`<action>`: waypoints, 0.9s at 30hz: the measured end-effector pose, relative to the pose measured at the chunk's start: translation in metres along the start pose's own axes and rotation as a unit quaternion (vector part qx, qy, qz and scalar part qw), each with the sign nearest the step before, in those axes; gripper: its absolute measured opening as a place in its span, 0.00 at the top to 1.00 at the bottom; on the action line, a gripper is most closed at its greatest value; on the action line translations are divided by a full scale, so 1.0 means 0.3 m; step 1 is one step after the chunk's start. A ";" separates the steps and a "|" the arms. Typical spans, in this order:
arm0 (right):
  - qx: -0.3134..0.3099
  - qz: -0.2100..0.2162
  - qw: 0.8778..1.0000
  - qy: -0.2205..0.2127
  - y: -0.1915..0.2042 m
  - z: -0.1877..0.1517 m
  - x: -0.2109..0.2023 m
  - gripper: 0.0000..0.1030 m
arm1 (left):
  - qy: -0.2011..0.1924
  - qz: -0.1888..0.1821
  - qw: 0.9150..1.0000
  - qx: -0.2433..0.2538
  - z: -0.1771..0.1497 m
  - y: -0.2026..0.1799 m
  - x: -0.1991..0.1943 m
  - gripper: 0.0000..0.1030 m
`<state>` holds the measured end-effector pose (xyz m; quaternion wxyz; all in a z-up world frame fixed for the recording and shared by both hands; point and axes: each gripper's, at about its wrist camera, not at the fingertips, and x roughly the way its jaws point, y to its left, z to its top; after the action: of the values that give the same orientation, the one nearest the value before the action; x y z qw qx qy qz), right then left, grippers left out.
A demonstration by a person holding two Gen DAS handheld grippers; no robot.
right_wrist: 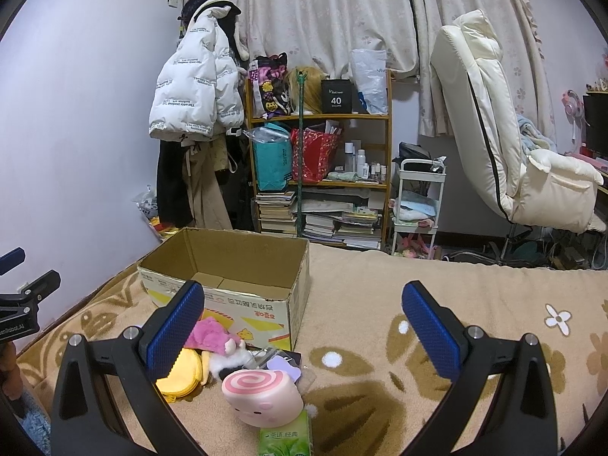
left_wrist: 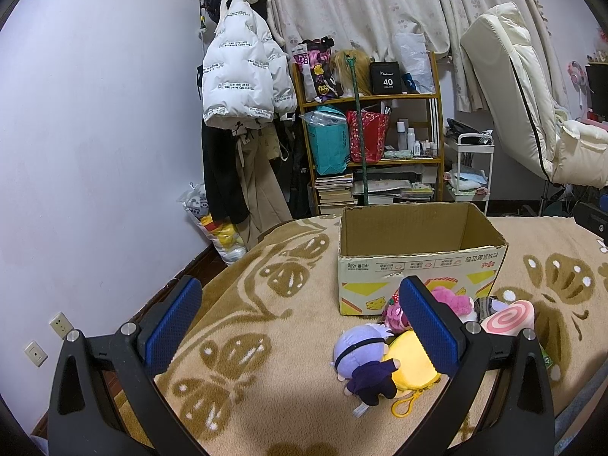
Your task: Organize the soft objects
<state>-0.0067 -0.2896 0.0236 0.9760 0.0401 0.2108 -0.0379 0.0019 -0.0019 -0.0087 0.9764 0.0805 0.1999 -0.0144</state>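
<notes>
Soft toys sit in a loose heap on the patterned blanket (left_wrist: 266,304), right up against the near wall of the cardboard box (left_wrist: 418,262): purple-haired doll (left_wrist: 361,357) lying on a yellow plush (left_wrist: 412,361), pink plush (left_wrist: 452,298) touching the box front, pink swirl cushion (right_wrist: 262,391) nearest the right side, green tissue pack (right_wrist: 285,440) just in front of it. Box is open-topped, and what shows of its floor is bare, so I'd say nothing is sorted yet. Left gripper (left_wrist: 300,326) fingers spread wide, nothing between them, hovering over the blanket left of the heap. Right gripper (right_wrist: 302,336) also spread wide and empty, swirl cushion low between its fingers. Likely step: first pick. Suggest right takes the swirl cushion, since it is on top and free of the rest; come down so the pads straddle its round body, close on the middle, not an edge, because it will squash and slip. Lift clear above the box rim before moving over. Left takes the doll by the torso; the yellow plush's keyring loop (left_wrist: 402,406) could snag.
</notes>
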 end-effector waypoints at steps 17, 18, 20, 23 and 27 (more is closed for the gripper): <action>0.006 0.020 0.999 0.027 0.004 -0.018 0.044 0.00 | 0.057 -0.025 0.998 0.029 -0.022 -0.039 0.073 0.01; 0.005 0.021 0.999 0.032 0.004 -0.020 0.052 0.00 | 0.065 -0.025 0.997 0.033 -0.025 -0.043 0.083 0.01; 0.004 0.023 0.999 0.043 0.003 -0.022 0.070 0.00 | 0.082 -0.026 0.995 0.041 -0.026 -0.058 0.109 0.01; 0.003 0.023 0.998 0.058 0.017 -0.032 0.098 0.00 | 0.106 -0.027 0.993 0.054 -0.032 -0.078 0.149 0.01; 0.007 0.024 0.997 0.078 0.019 -0.040 0.135 0.00 | 0.130 -0.040 0.989 0.057 -0.033 -0.098 0.197 0.01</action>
<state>0.0259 -0.2850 -0.0037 0.9568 0.0552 0.2853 -0.0124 0.0506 -0.0292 -0.0454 0.9346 0.1297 0.3268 -0.0541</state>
